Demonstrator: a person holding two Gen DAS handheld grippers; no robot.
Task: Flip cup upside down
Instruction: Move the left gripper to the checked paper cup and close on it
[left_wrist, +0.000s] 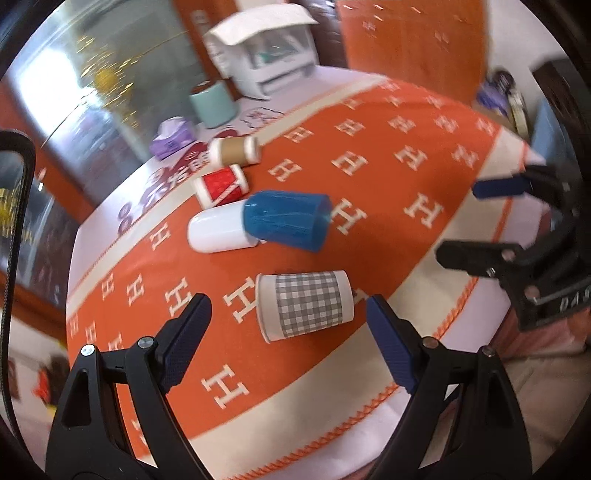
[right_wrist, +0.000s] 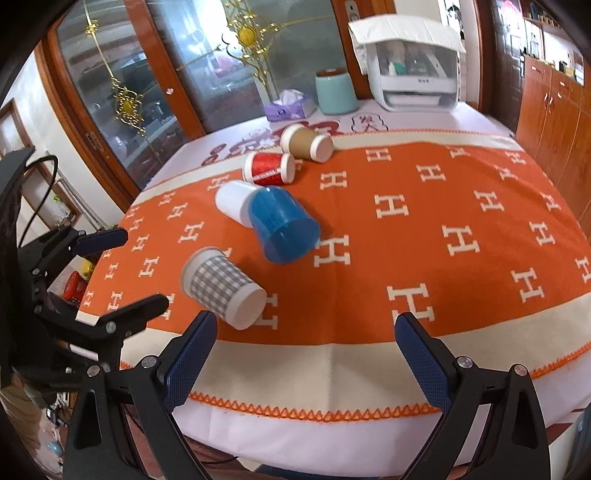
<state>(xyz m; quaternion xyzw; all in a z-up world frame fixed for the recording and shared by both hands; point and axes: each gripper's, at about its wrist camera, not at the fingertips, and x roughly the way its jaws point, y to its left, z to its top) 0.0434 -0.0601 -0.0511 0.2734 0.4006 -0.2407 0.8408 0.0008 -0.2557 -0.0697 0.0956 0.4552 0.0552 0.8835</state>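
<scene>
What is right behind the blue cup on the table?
A white cup lies on its side behind the blue cup, touching it. The blue cup covers the white cup's near end, so its rim there cannot be seen.

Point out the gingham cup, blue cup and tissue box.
gingham cup (right_wrist: 218, 282): right wrist view, checked side wall.
blue cup (left_wrist: 288, 219): left wrist view, ribbed side wall.
tissue box (right_wrist: 286, 109): right wrist view, purple top face.

Five cups lie ahead of the jaws: one grey-checked paper cup (right_wrist: 221, 288), one translucent blue plastic (right_wrist: 282, 229), one white plastic (right_wrist: 232, 201), one red paper (right_wrist: 267, 168), one brown paper (right_wrist: 306, 142).
</scene>
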